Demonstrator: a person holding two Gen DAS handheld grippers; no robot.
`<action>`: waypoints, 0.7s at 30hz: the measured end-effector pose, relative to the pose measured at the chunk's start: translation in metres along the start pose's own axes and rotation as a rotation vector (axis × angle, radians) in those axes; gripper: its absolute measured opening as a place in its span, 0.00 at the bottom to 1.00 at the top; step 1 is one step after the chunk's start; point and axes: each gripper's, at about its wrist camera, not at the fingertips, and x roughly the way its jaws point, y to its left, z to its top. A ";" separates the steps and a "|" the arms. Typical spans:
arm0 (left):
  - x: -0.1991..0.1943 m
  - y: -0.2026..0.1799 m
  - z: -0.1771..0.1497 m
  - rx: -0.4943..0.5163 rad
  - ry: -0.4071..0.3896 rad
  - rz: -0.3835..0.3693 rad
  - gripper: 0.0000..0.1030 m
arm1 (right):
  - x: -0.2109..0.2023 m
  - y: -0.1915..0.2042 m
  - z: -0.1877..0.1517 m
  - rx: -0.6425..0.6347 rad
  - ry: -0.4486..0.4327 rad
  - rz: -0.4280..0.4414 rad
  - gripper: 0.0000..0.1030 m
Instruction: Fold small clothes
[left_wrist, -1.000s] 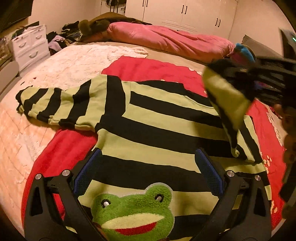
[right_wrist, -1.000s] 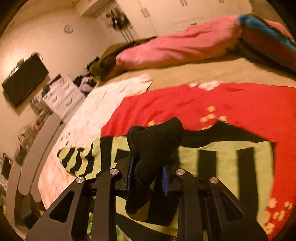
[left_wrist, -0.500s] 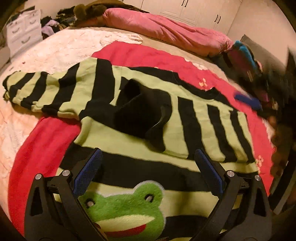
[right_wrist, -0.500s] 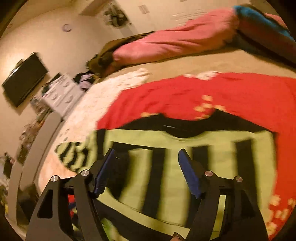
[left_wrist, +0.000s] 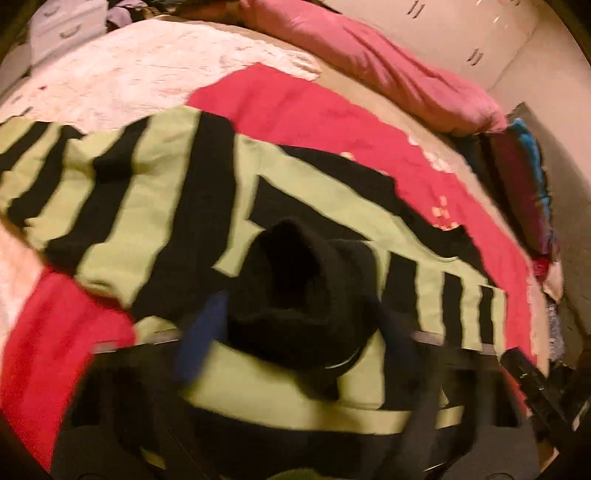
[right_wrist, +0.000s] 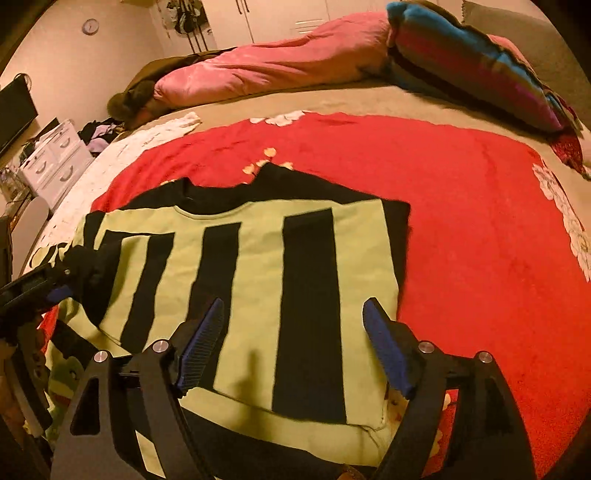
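A green and black striped sweater (right_wrist: 258, 280) with a frog patch lies on a red blanket (right_wrist: 461, 206) on the bed. Its right sleeve is folded across the body, and the black cuff (left_wrist: 299, 280) bunches in the middle. My left gripper (left_wrist: 295, 332) is around that cuff, blurred by motion; its jaws stand apart on either side of it. It also shows at the left edge of the right wrist view (right_wrist: 40, 291). My right gripper (right_wrist: 295, 343) is open and empty over the folded sleeve. The other sleeve (left_wrist: 55, 177) lies spread to the left.
A pink duvet (right_wrist: 280, 62) lies along the far side of the bed, with a striped cushion (right_wrist: 472, 74) at the right. A white fleece blanket (left_wrist: 147, 77) covers the left part. A white drawer unit (right_wrist: 55, 162) stands beside the bed.
My right gripper let go of the cuff and drew back, open. My left gripper moved forward onto the dropped cuff, with the frog patch now out of its view.
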 end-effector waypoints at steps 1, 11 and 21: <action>0.002 -0.005 -0.002 0.040 0.000 0.025 0.23 | 0.003 -0.001 -0.001 0.008 0.004 -0.004 0.75; -0.040 -0.022 0.014 0.172 -0.217 0.013 0.14 | 0.007 0.000 -0.011 0.032 -0.001 -0.020 0.75; -0.028 0.041 0.011 -0.002 -0.177 0.108 0.27 | 0.006 0.007 -0.015 0.026 0.007 -0.040 0.75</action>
